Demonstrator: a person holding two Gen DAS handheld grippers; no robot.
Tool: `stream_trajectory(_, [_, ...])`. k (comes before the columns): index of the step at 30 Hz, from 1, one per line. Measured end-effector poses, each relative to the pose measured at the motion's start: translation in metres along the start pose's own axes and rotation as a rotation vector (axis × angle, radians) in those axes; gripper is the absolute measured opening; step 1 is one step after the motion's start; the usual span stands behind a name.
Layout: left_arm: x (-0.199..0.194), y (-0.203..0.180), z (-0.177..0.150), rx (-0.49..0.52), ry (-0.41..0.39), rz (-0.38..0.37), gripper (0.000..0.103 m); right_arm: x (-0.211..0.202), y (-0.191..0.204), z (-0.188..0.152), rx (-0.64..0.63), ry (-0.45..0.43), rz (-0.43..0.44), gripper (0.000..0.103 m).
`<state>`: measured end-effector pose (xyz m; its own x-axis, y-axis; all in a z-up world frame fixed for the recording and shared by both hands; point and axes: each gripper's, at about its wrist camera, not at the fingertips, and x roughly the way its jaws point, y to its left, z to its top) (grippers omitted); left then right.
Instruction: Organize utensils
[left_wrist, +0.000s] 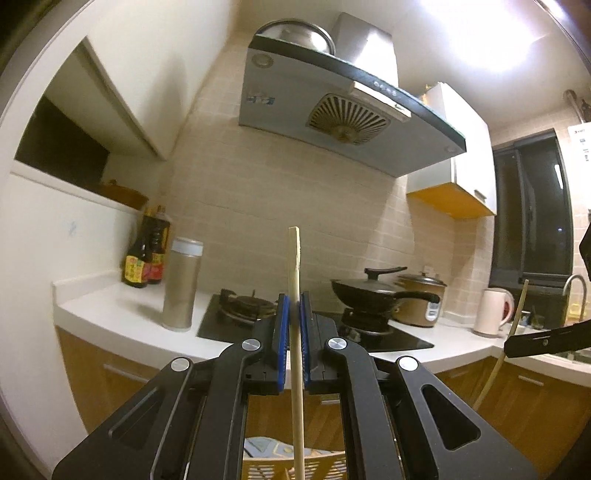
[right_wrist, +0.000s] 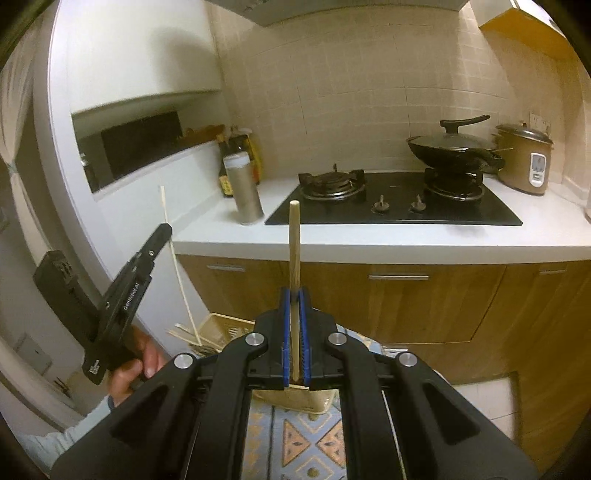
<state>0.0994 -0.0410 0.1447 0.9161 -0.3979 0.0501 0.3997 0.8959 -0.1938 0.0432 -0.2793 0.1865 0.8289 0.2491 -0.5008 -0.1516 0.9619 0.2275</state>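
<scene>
Each tool, left tool (left_wrist: 294, 314) and right tool (right_wrist: 294, 317), clenches one light, stiff, slippery chopstick (left_wrist: 295, 280) mid-shaft, likely to pivot

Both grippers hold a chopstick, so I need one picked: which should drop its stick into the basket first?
Right, probably: the right gripper angles down over the basket.

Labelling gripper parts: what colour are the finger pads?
Blue pads, clearest in the right wrist view.
</scene>
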Motion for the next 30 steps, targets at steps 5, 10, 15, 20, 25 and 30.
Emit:
stream_trajectory(5, [0.008, 0.007, -0.014, -0.010, 0.009, 0.027, 0.004, 0.023, 0.004, -0.007, -0.035, 0.034, -0.024, 0.004])
stream_trajectory(10, [0.011, 0.011, -0.022, -0.003, 0.005, 0.051, 0.004, 0.031, 0.008, -0.012, -0.066, 0.035, -0.055, 0.003])
stream_trajectory(15, [0.012, 0.011, -0.027, 0.011, 0.003, 0.055, 0.004, 0.037, 0.009, -0.016, -0.083, 0.034, -0.041, 0.004])
stream_trajectory(20, [0.009, 0.015, -0.030, 0.014, 0.009, 0.046, 0.005, 0.039, 0.013, -0.023, -0.099, 0.035, -0.012, 0.004])
stream_trajectory(25, [0.001, 0.021, -0.025, -0.004, 0.046, 0.020, 0.039, 0.041, 0.011, -0.029, -0.081, 0.065, 0.020, 0.021])
stream_trajectory(30, [-0.025, 0.028, -0.013, -0.042, 0.069, -0.024, 0.050, 0.026, 0.011, -0.040, -0.068, 0.033, 0.022, 0.054])
